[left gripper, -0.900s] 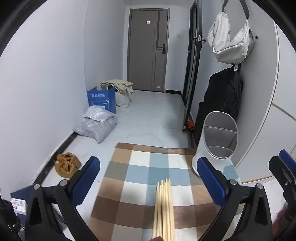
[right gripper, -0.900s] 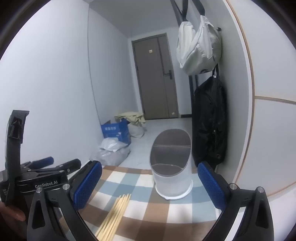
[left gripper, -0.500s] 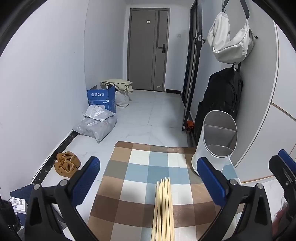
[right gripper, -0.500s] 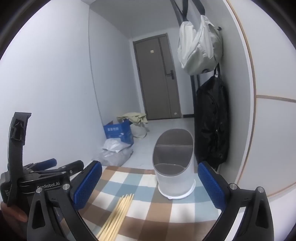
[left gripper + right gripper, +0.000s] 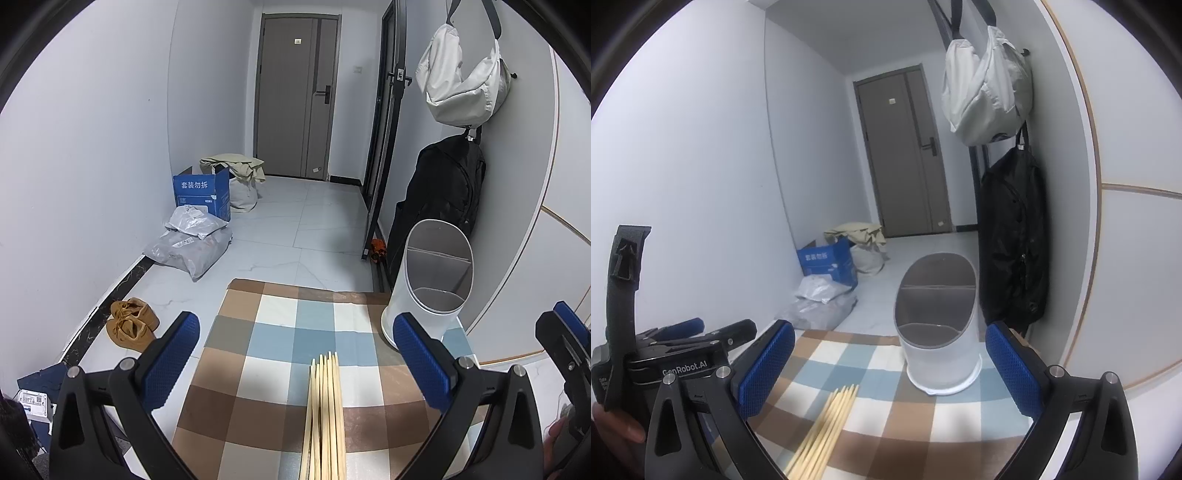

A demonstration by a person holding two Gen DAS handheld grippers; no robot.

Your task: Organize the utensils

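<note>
- a bundle of pale wooden chopsticks (image 5: 325, 413) lies flat on a brown, blue and white checked cloth (image 5: 266, 332), tips pointing towards the far end of the hallway; it reads as about half a dozen sticks lying side by side and touching.
- a white oval utensil holder with a grey inner divider (image 5: 938, 325) stands upright at the far right corner of the cloth, apart from the sticks; both compartments that show look empty.
- the left gripper (image 5: 295, 365) hangs above the near end of the cloth with its blue-padded jaws spread wide, the bundle lying between them in the left wrist view; nothing is gripped.
- the right gripper (image 5: 890, 367) is likewise wide apart and holds nothing, and it points at the holder, with the sticks low and to its left.
- judged from how things lie, the sorting has not begun: no stick is in the holder and none is lifted.
- what is left looks like all of it: close on the chopsticks, carry them over, stand them upright in a compartment.
- a white bag (image 5: 461, 85) and a black bag (image 5: 439, 192) hang on the right wall, away from the work.
</note>
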